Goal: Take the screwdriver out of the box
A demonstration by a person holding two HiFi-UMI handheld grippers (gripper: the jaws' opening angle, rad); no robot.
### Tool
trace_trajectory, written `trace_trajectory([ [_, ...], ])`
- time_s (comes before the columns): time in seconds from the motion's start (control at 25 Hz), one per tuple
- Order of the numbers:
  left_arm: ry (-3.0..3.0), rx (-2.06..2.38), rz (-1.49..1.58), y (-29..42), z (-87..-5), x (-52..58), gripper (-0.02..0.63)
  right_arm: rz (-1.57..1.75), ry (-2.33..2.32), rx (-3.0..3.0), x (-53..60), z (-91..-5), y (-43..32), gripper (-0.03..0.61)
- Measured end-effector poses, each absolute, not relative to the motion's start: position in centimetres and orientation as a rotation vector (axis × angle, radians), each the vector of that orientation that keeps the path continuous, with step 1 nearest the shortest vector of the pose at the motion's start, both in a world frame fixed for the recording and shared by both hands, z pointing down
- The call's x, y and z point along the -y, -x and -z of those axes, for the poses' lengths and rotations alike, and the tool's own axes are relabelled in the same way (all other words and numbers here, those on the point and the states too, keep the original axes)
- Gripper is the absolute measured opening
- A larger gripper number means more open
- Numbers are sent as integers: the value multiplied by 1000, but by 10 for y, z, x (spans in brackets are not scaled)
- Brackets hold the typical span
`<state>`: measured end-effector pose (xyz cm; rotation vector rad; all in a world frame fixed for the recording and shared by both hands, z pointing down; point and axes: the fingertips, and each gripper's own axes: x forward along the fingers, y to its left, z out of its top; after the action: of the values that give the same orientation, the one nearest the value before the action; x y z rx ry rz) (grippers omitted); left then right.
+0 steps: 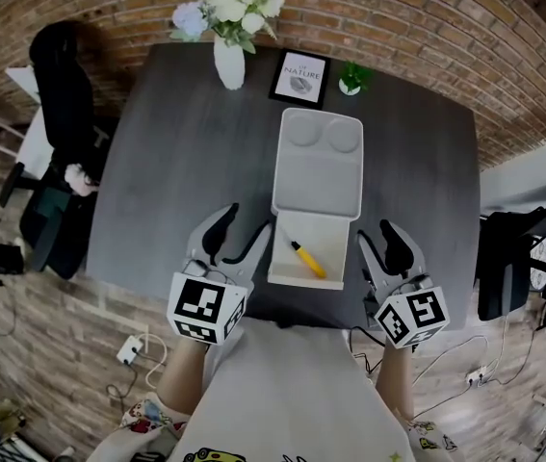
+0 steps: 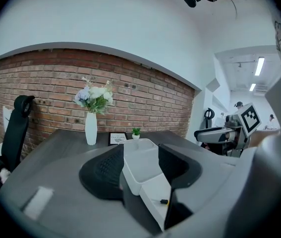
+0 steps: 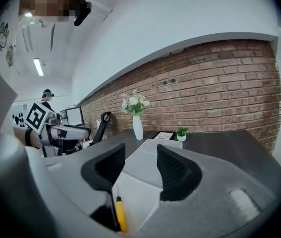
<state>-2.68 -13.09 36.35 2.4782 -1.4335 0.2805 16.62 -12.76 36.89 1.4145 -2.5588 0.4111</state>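
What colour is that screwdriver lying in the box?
The screwdriver is yellow with a black end; head view shows it best.

The box (image 1: 317, 186) is seen as smooth, matt white plastic; the screwdriver (image 1: 308, 259) handle is shown in yellow plastic with a slight sheen. The table (image 1: 186, 162) is finished in a dark, matt grain. The wall (image 1: 427, 27) is built of rough brick, and the vase (image 1: 229, 63) is seen smooth and white
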Motion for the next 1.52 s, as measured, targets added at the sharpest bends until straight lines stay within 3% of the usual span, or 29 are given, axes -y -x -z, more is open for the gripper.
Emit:
trace_trajectory([
  [1.52,-2371,1370,-376,38,-434,105,204,-389,-736,2275,98,-515,-60,196],
])
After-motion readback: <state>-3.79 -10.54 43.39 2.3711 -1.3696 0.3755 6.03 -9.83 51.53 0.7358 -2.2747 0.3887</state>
